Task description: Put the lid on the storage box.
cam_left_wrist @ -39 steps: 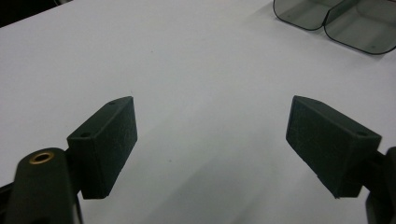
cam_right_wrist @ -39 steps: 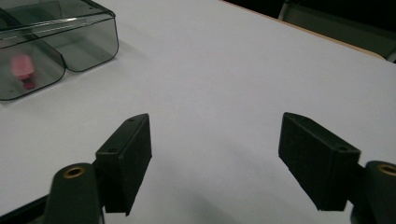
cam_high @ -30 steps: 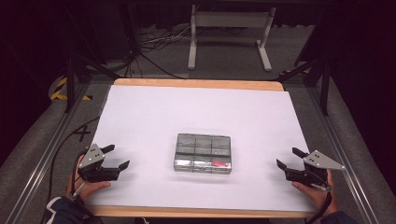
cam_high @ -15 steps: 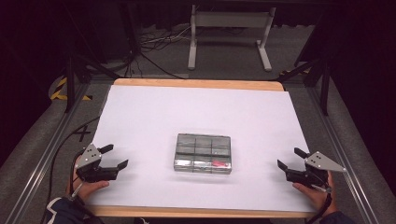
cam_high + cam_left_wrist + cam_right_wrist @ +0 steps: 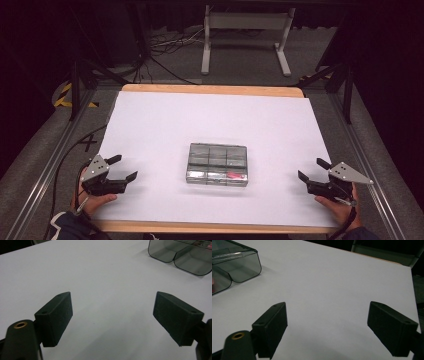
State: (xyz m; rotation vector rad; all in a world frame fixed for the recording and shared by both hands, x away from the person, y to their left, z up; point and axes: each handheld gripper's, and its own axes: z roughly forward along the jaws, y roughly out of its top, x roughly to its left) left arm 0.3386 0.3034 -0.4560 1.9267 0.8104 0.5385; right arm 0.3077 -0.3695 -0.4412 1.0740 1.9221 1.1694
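One clear plastic compartment box point(image 5: 218, 165) sits on the table, just below the centre of the one white sheet point(image 5: 210, 120) that covers the one wooden tabletop point(image 5: 210, 89). The box has six compartments, in two rows of three. One small pink-red item point(image 5: 234, 175) lies in the compartment at the box's 4 o'clock corner; what the other five hold cannot be made out. There are two handheld grippers: the left gripper point(image 5: 124, 168) at 8 o'clock of the box and the right gripper point(image 5: 311, 169) at 4 o'clock, each with two black jaws set wide apart and one grey three-cornered plate. Two hands hold them, one each.
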